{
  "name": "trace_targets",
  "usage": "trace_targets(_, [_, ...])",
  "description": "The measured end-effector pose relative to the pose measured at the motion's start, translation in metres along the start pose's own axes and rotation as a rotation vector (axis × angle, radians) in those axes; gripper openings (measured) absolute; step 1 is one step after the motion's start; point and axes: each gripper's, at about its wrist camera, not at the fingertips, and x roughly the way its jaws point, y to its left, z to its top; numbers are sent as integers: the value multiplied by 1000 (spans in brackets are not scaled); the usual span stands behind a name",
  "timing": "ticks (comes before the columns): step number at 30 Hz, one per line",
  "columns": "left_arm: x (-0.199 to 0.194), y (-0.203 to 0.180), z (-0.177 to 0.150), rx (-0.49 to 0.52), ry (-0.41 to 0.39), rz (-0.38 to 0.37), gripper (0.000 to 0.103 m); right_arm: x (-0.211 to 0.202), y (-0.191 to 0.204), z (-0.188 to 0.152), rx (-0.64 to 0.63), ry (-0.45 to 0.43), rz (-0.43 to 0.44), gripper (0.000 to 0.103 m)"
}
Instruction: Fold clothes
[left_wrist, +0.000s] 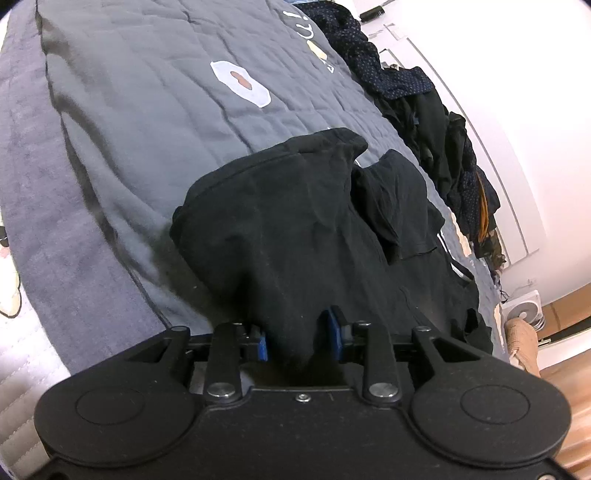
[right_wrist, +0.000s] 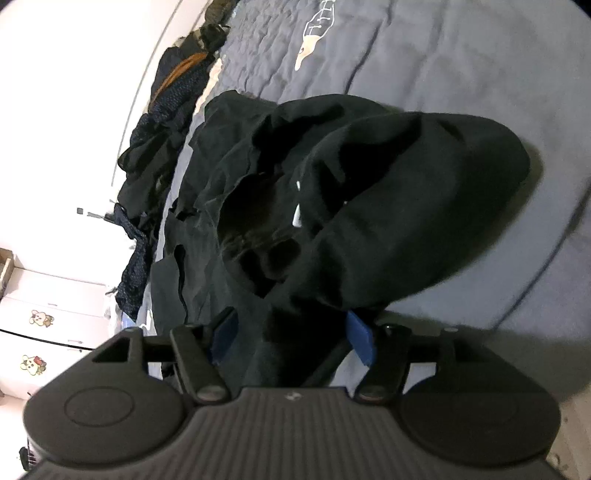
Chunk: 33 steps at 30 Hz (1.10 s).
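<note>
A black garment lies bunched on the grey-blue quilt, its near edge pulled up toward the camera. My left gripper is shut on that near edge, and the cloth fills the narrow gap between the blue pads. In the right wrist view the same black garment rises in a rumpled mound with a white tag showing. A fold of it hangs between the widely spread blue pads of my right gripper, which stands open; the pads do not press on the cloth.
A heap of dark and dotted navy clothes runs along the quilt's far side by the white wall, also in the right wrist view. A small white fan stands on the floor. White drawers with stickers stand beyond the bed.
</note>
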Motion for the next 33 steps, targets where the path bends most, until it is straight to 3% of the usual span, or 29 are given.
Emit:
trace_targets(4, [-2,1,0,-11,2,-4,30,-16,-4,-9,15,-4,-36,64])
trace_targets(11, [-2,0,-3,-12,-7,5,30,-1,-15,-6,41,-77,14,67])
trace_targets(13, [-1,0,-2,-11,-5,3,30,3,-19,-3,62,-90,45,72])
trace_targets(18, [-1,1,-1,-11,-5,1,30,7,-18,-4,74,-114,112,95])
trace_targets(26, [-7,2,0,-40,-36,-28,30,-4,-9,-4,51,-157,227,95])
trace_targets(29, [-5,-1,0,-20,-31,-17,30,8,-6,-4,14,-116,162,92])
trace_targets(33, [0,1,-1,-18,-18,-2,30,15,-6,-5,10,-118,142,86])
